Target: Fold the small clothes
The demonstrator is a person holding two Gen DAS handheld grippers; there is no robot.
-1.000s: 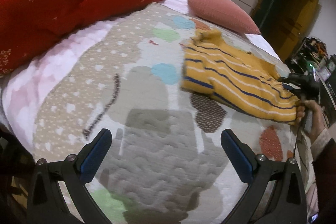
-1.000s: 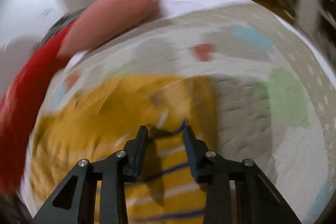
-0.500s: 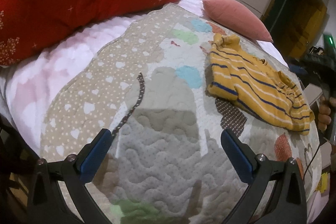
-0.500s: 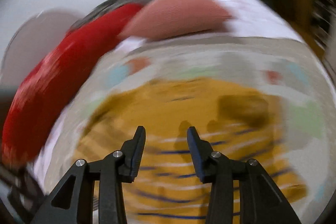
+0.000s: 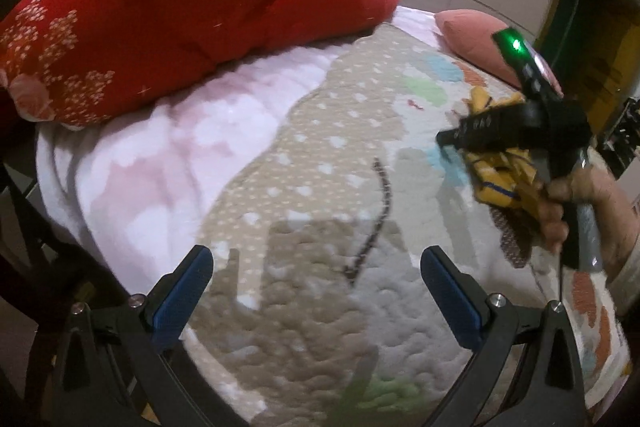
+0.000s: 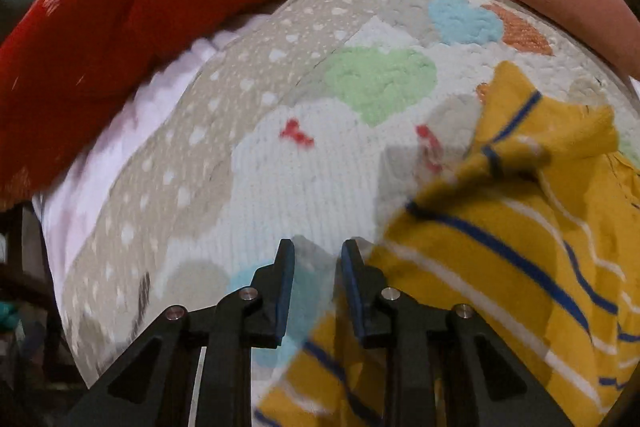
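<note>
A yellow top with blue and white stripes [image 6: 500, 259] lies rumpled on the patterned quilt [image 6: 304, 179], filling the right wrist view's lower right. My right gripper [image 6: 319, 247] hovers at the top's left edge with its jaws closing. The cloth's edge lies against the right finger [image 6: 354, 279] and blurs partly into the gap, where quilt still shows between the pads. In the left wrist view that gripper [image 5: 448, 139], held by a hand [image 5: 560, 215], stands in front of the bunched top [image 5: 500, 175]. My left gripper [image 5: 316, 267] is wide open above bare quilt, well left of the top.
A big red pillow [image 5: 180, 19] lies along the far left on a pink-and-white blanket [image 5: 160, 155]. A pink cushion [image 5: 472, 27] sits at the far end of the bed. Dark furniture and the bed's edge show at the left.
The right gripper swept left across the yellow top to its left edge and rolled; its jaws widened, then narrowed. It now appears in the left wrist view. The left gripper drifted left.
</note>
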